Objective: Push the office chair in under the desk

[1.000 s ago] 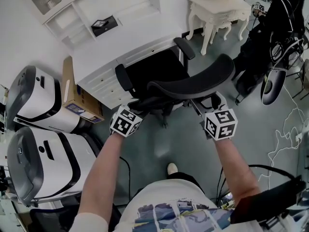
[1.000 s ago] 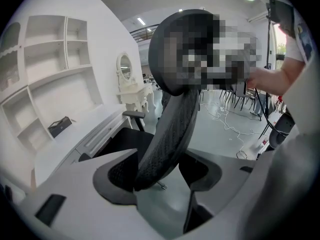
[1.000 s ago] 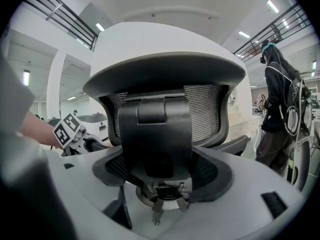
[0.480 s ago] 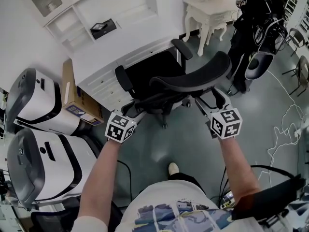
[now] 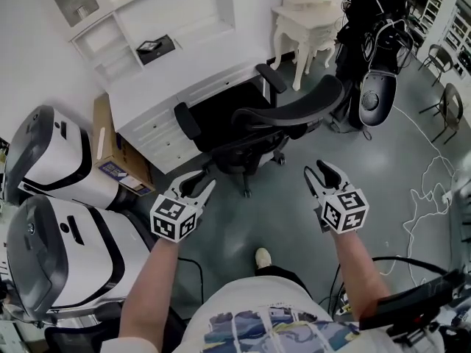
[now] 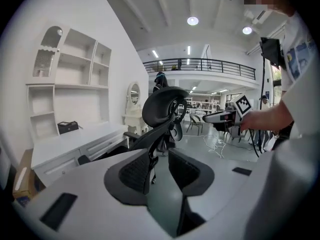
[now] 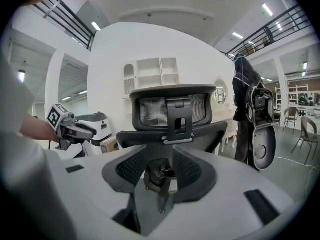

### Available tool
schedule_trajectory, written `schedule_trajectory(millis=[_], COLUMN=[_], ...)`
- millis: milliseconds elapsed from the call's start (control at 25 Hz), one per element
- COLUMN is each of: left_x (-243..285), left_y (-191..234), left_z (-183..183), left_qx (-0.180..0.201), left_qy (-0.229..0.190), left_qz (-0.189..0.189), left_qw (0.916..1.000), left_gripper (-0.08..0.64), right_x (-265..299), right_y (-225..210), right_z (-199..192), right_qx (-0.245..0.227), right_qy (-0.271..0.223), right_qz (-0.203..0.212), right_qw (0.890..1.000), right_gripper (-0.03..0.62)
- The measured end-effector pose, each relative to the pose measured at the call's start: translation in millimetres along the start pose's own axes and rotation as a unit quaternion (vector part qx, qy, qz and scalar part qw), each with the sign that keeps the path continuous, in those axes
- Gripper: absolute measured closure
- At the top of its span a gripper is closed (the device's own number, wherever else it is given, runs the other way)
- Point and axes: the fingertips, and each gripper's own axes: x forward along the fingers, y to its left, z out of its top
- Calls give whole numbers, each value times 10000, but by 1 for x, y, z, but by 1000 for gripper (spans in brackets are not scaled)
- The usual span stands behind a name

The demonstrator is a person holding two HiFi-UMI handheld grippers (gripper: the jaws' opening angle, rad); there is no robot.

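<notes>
The black mesh office chair (image 5: 287, 112) stands with its seat tucked under the white desk (image 5: 158, 98) and its backrest towards me. Both grippers hang apart from it, over the grey floor. My left gripper (image 5: 200, 184) is below the chair's left side, its jaws closing with nothing between them. My right gripper (image 5: 318, 171) is below the right side, its jaws also closing on nothing. In the left gripper view the chair (image 6: 162, 106) shows side-on beyond the gripper (image 6: 160, 169). The right gripper view looks past the gripper (image 7: 160, 171) at the backrest (image 7: 172, 109).
Two large white machines (image 5: 59, 160) and a cardboard box (image 5: 118, 157) stand left of the desk. A white shelf unit (image 5: 140, 20) rises behind it. An ornate white side table (image 5: 305, 13) and black equipment (image 5: 375, 57) stand at the right. Cables (image 5: 434, 190) lie on the floor.
Both grippers have let go of the chair's backrest and drawn back towards me. The chair now sits further in under the desk. Both pairs of jaws have narrowed.
</notes>
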Motion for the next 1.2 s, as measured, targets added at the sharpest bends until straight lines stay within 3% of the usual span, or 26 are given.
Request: schedule_trajectory(millis=[80, 320, 680, 1200], left_x=[-13, -53, -119, -201], left_y=[-12, -44, -94, -140], left_z=[0, -3, -22, -48], left_qx=[-37, -176, -278, -283], left_qy=[-106, -305, -305, -374], left_qz=[-40, -230, -660, -950], left_qw=[9999, 9991, 9970, 9944], left_gripper=[444, 526, 546, 546], right_x=[-12, -46, -98, -159], right_y=[11, 54, 131, 219], right_z=[-4, -13, -35, -62], right_qx=[39, 40, 10, -162], right_qy=[-18, 25, 139, 170], right_qz=[-10, 102, 427, 640], right_qw=[10000, 9999, 9990, 9977], right_gripper=[470, 555, 568, 568])
